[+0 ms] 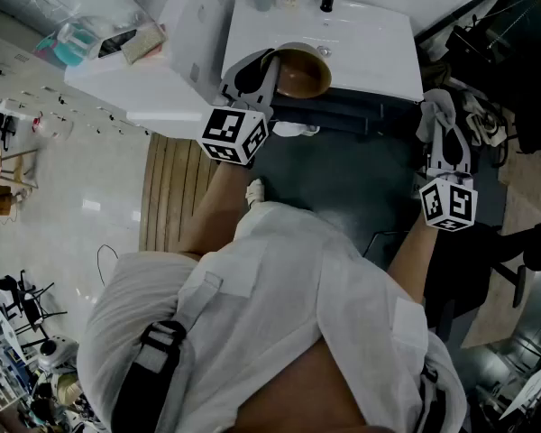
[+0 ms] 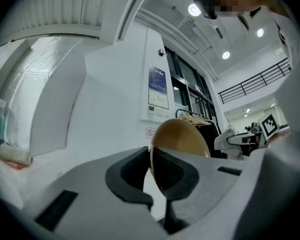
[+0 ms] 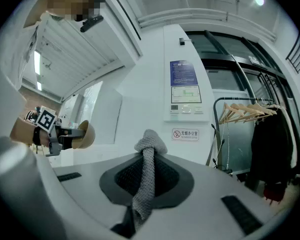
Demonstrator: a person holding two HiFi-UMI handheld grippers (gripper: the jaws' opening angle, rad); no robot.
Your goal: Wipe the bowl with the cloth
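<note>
Two full grips right now.
My left gripper (image 2: 152, 176) pinches the smooth brown bowl (image 2: 182, 138) by its rim; my right gripper (image 3: 146, 181) clamps a bunched grey knit cloth (image 3: 151, 143), well apart.

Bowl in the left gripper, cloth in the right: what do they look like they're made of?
Bowl: thin, rigid, tan-brown with a smooth satin face; looks like wood, bamboo or wood-toned plastic, can't tell which. Cloth: grey knitted textile, visible looped texture, limp and bunched at the top; likely cotton or microfibre.
</note>
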